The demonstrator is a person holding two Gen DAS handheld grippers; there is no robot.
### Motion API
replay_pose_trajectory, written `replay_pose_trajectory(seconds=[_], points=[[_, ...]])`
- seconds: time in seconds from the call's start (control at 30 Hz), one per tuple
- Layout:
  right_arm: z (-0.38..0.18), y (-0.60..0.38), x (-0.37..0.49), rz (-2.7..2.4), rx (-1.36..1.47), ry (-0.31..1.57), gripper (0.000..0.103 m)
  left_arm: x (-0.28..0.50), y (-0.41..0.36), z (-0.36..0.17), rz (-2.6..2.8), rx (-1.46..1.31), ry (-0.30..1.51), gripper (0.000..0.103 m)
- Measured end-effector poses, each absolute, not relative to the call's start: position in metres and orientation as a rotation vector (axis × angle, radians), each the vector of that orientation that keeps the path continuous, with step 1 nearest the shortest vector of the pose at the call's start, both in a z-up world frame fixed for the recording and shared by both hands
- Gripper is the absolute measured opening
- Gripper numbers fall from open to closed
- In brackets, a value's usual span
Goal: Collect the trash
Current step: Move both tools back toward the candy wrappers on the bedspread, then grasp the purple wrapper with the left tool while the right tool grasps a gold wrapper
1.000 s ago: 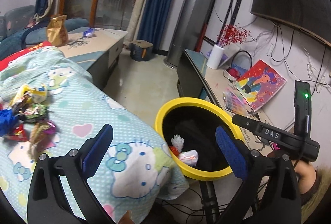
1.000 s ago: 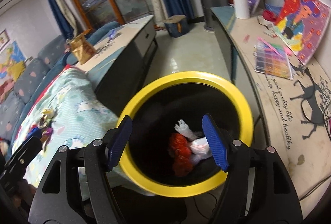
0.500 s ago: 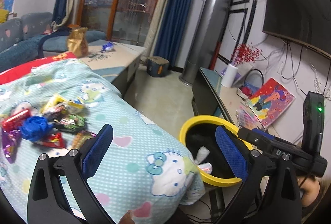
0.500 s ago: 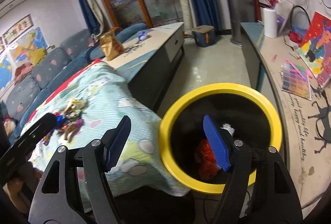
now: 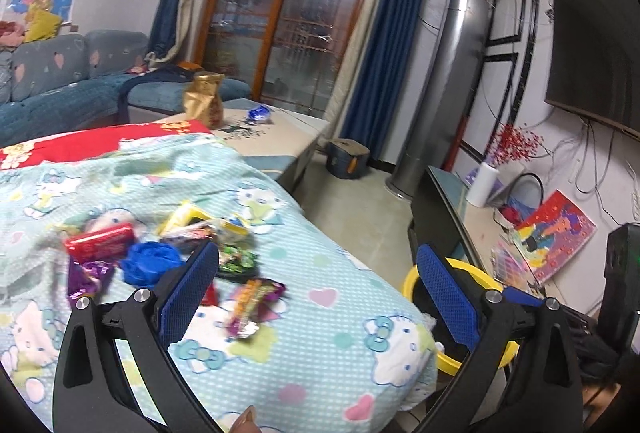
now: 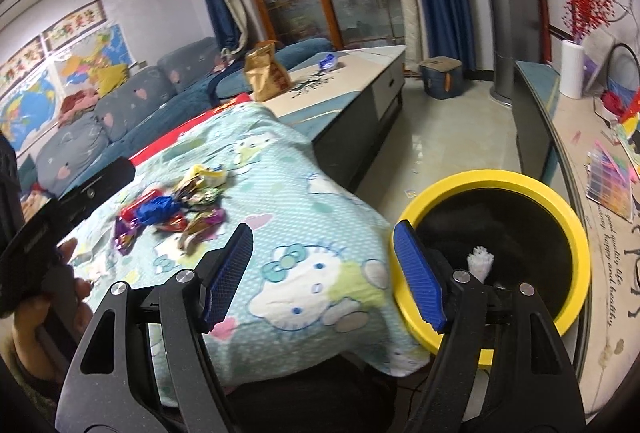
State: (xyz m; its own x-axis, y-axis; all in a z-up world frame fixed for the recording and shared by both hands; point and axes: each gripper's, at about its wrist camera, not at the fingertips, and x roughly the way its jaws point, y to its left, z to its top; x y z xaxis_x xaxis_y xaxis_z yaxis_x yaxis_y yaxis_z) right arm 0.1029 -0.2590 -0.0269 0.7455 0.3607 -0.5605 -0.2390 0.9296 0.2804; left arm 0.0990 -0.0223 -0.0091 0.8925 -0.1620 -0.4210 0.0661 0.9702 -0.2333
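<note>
Left wrist view: the left claw [image 5: 316, 291] is spread wide and empty, and it has swung away from the yellow-rimmed bin [image 5: 408, 287], which a second ago filled the middle of this view and now shows only as an arc at the lower right. Ahead lies the litter pile [image 5: 168, 253] on the Hello Kitty quilt [image 5: 320, 345]: a red wrapper [image 5: 100, 242], a crumpled blue wrapper [image 5: 150, 267], a purple wrapper [image 5: 84, 279], a green one [image 5: 238, 260] and a foil packet [image 5: 254, 303] nearest the claw.

Right wrist view: the right claw [image 6: 322, 271] is also spread and holds nothing. It has lifted back from over the bin [image 6: 496, 179], where a white scrap [image 6: 480, 261] lies inside; the red scrap seen earlier is hidden. The wrappers [image 6: 172, 211] sit well apart from the bin, further up the quilt [image 6: 304, 193]; the left gripper's body is at the left edge.

Judging by this, one drop is finished and both claws are turning to fetch more; most of the trash is not yet collected.
</note>
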Motion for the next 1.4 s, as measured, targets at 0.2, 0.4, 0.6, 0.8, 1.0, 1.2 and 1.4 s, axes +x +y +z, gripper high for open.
replay_pose_trajectory(seconds=[0.2,0.4,0.6,0.8,1.0,1.2,1.4], points=[[-0.027,-0.235,0.102,0.384,0.173,0.664,0.065,0.095,0.007,-0.007,-0.058,-0.233,0.442,0.096],[-0.028,-0.206,0.1,0.432,0.153,0.671,0.065,0.09,0.032,-0.004,-0.004,-0.249,0.426,0.096],[-0.027,-0.179,0.102,0.473,0.121,0.679,0.065,0.086,0.055,-0.003,0.038,-0.261,0.417,0.096],[-0.029,-0.152,0.107,0.498,0.091,0.694,0.065,0.082,0.078,-0.008,0.088,-0.279,0.423,0.096],[-0.033,-0.127,0.115,0.503,0.059,0.713,0.065,0.08,0.103,-0.019,0.143,-0.303,0.448,0.096],[-0.044,-0.103,0.131,0.507,0.064,0.754,0.065,0.08,0.126,-0.037,0.187,-0.335,0.495,0.096],[-0.06,-0.082,0.145,0.524,0.066,0.814,0.052,0.082,0.141,-0.055,0.193,-0.371,0.545,0.095]])
